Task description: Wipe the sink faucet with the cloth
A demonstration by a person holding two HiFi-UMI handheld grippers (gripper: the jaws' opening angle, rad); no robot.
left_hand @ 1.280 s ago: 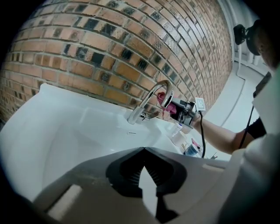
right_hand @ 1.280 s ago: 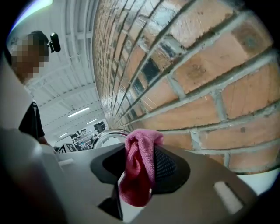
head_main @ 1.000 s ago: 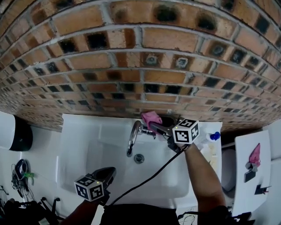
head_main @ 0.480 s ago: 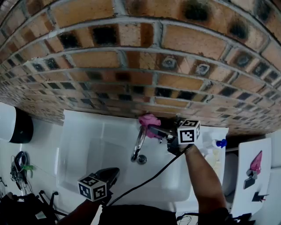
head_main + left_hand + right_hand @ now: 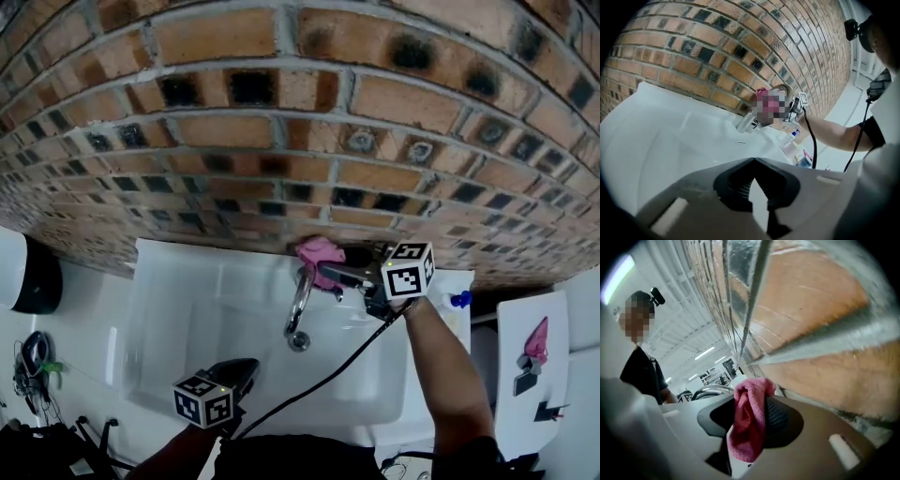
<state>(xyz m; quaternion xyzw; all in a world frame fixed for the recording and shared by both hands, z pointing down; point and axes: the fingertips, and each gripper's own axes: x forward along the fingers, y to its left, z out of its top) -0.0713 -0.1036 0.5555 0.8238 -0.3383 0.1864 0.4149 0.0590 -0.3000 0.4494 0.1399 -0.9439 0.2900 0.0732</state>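
Observation:
The chrome faucet (image 5: 300, 298) curves over the white sink (image 5: 187, 309) from the back rim. A pink cloth (image 5: 321, 251) is bunched at the faucet's base against the brick wall, and my right gripper (image 5: 334, 273) is shut on it. In the right gripper view the cloth (image 5: 747, 425) hangs between the jaws, with the faucet spout (image 5: 710, 391) just beyond. My left gripper (image 5: 236, 372) hovers over the sink's front edge, shut on nothing. In the left gripper view its jaw tips (image 5: 754, 160) meet, and the faucet (image 5: 747, 123) is far ahead.
The brick wall (image 5: 281, 141) rises directly behind the sink. A bottle with a blue cap (image 5: 457, 300) stands on the sink's right ledge. A black and white dispenser (image 5: 26, 281) hangs at the left, a white board (image 5: 539, 394) at the right. The drain (image 5: 298, 340) lies below the spout.
The right gripper has kept the cloth at the faucet's base, shifting only slightly along it. The left gripper has stayed over the sink's front. The head view tilted a little.

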